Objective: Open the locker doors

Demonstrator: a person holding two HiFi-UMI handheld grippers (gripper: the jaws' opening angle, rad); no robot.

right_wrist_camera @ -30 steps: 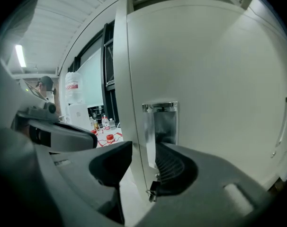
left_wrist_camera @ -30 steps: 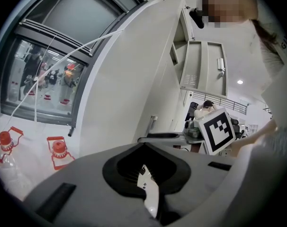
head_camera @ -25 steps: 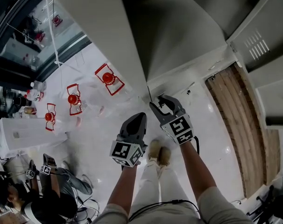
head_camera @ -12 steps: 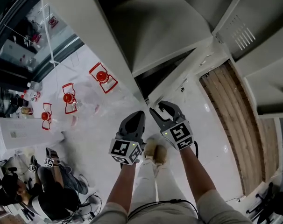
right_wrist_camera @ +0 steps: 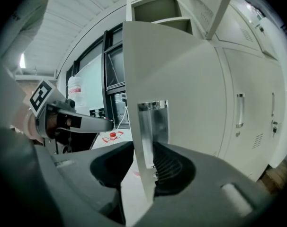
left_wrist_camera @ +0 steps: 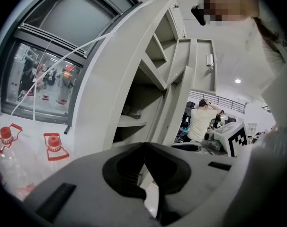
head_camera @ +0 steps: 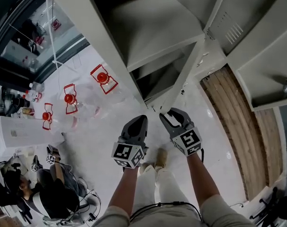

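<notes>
The grey locker door stands swung out from the open locker, which shows shelves inside. My right gripper is at the door's free lower edge. In the right gripper view the door and its metal handle recess run down between the jaws of my right gripper. Those jaws have just been closing, with the right pad against the door and a gap at the left one. My left gripper hangs beside it, shut and empty, and my left gripper faces the open shelves.
Bottles with red caps stand on the white floor at the left. A wooden floor strip runs at the right. Closed lockers lie beyond the door. A person sits at the lower left, and another person stands far off.
The door has swung further out and rightward, baring the shelves inside. My right gripper has moved right and back with its edge. The left gripper has shifted only slightly.
</notes>
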